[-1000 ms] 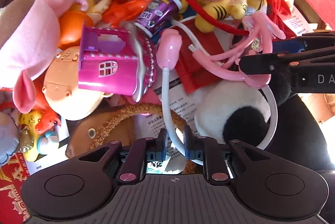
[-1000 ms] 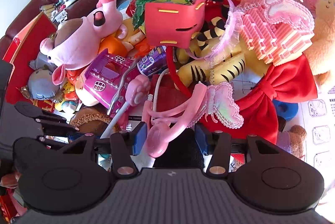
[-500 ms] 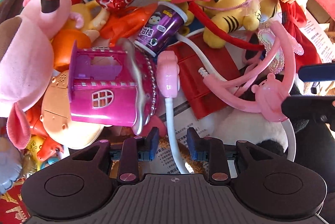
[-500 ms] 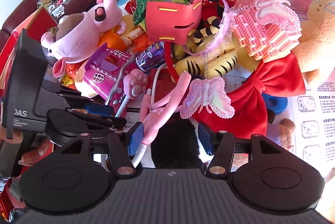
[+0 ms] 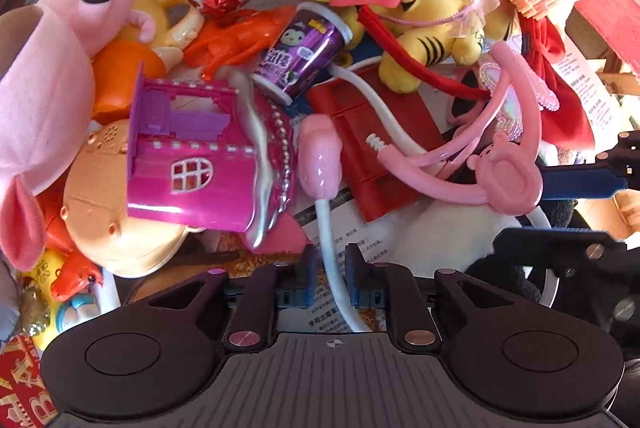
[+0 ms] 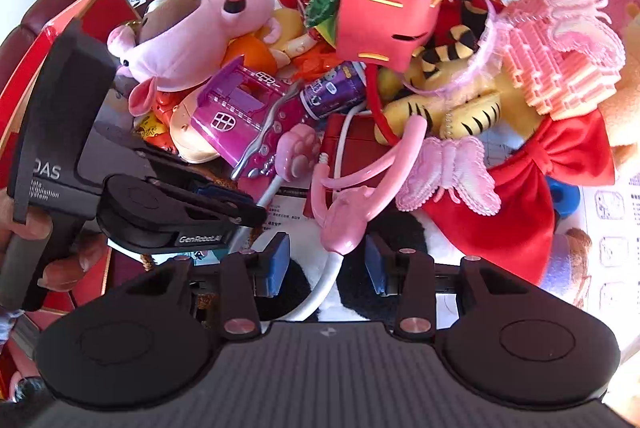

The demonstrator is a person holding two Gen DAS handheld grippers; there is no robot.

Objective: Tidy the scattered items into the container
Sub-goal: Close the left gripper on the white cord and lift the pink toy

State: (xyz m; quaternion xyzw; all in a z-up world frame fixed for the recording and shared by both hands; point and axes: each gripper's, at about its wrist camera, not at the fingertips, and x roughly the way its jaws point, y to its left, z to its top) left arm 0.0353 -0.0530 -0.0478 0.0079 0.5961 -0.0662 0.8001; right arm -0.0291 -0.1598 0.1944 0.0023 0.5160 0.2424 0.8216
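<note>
Left hand-held gripper (image 5: pixel 329 278) opening, white cord (image 5: pixel 326 248) between

The toy house (image 5: pixel 192 164) lies left of the paw wand (image 5: pixel 320 160) (stethoscope (image 5: pixel 480 168) further right), cup (image 5: pixel 302 56) behind

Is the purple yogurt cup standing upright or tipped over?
Tipped over: the purple cup lies on its side, its rim toward the yellow tiger plush.

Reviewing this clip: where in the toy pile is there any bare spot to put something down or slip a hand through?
Little is free. One patch of printed paper shows between the toy house, the red box and the white tube. Another sheet lies bare to the right of the red bow. Everything above, from the pink plush to the tiger, is stacked tight.
</note>
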